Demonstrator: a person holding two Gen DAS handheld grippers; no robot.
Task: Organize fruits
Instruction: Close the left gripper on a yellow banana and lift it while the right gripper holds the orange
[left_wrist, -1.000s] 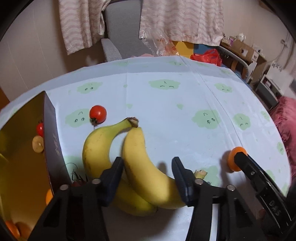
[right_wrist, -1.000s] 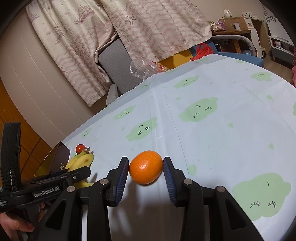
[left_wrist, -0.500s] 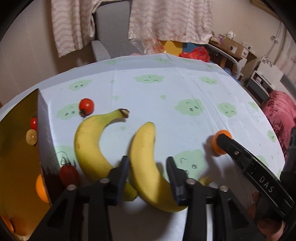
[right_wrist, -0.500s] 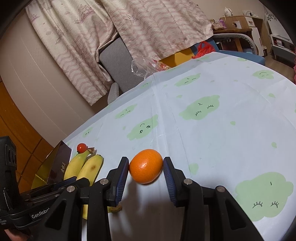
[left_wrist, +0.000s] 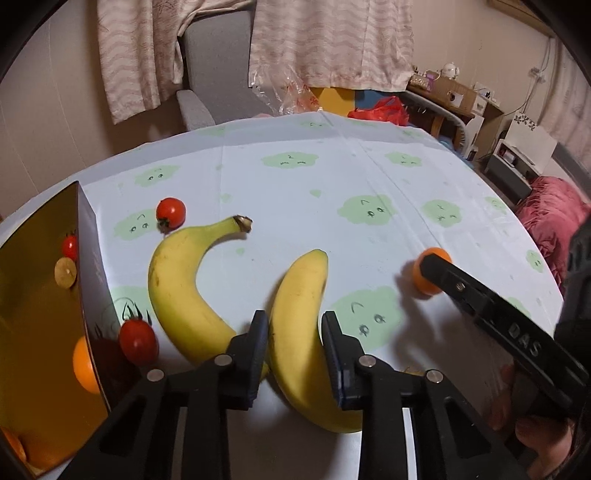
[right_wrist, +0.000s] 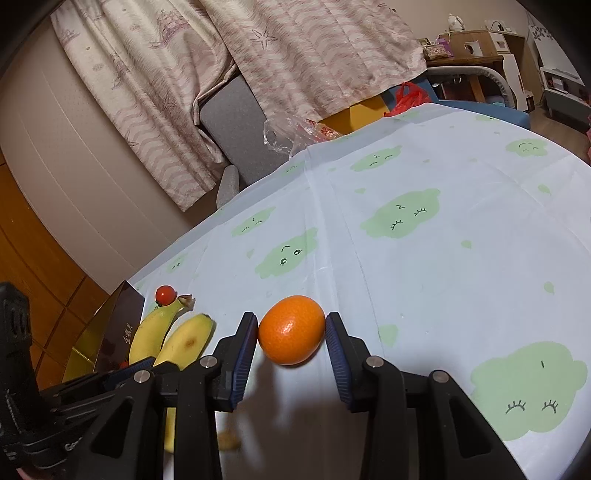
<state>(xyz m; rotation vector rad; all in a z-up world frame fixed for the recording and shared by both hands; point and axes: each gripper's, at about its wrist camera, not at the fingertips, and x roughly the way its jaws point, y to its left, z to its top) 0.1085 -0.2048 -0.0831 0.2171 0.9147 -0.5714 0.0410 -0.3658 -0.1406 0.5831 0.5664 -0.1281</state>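
Left wrist view: left tool (left_wrist: 294, 341) clamping banana (left_wrist: 300, 325) mid-body for balance, right tool (right_wrist: 290, 339) pinching orange (right_wrist: 290, 329) across its width, both presumably heading boxward (left_wrist: 40, 314).

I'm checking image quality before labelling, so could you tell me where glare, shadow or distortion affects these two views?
Left wrist view: fisheye bends the table edge; the gold box wall mirrors fruit; black vignette in the corners. Right wrist view: the orange carries a small highlight and casts a soft shadow toward the camera; the curtain bows at the rim; fruit stays sharp.
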